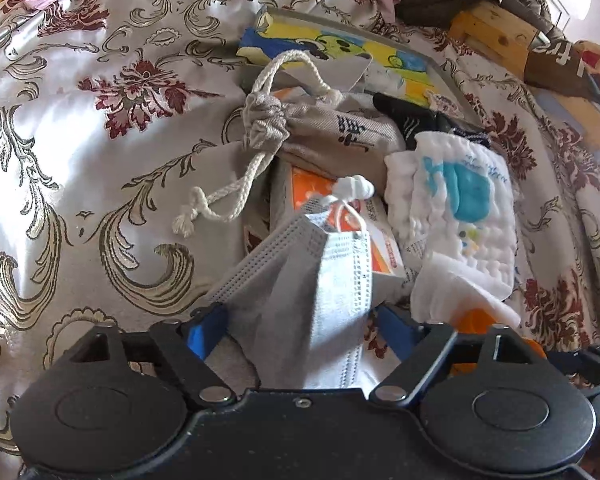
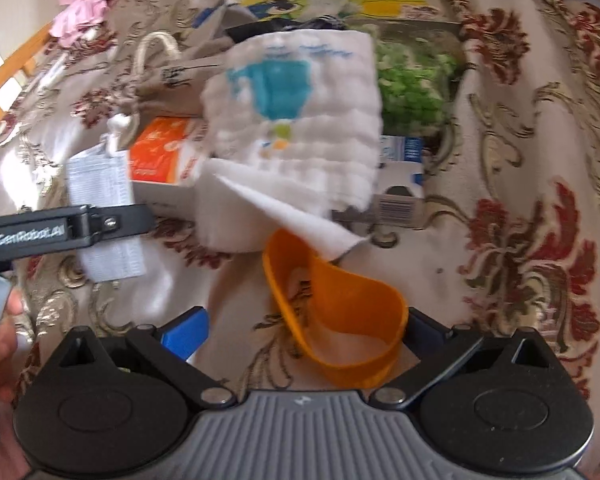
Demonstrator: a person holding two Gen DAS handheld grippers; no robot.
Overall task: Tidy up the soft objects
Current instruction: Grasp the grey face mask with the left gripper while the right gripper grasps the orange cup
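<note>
Face mask (image 1: 300, 280), grey, pleated, white ear loops knotted at its far tip: lying between the blue pads of the left gripper (image 1: 300, 328), long axis running toward 12 o'clock; whether the pads are pressing it cannot be told. Right gripper (image 2: 300, 332) is standing wide around an orange band (image 2: 340, 320), not visibly pinching it. White muslin cloth (image 2: 296, 120) with a blue print is lying at 12 o'clock, nearer the right gripper.

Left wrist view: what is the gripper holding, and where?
A grey face mask lies between the left gripper's fingers at its lower end; a firm grip cannot be told.
</note>
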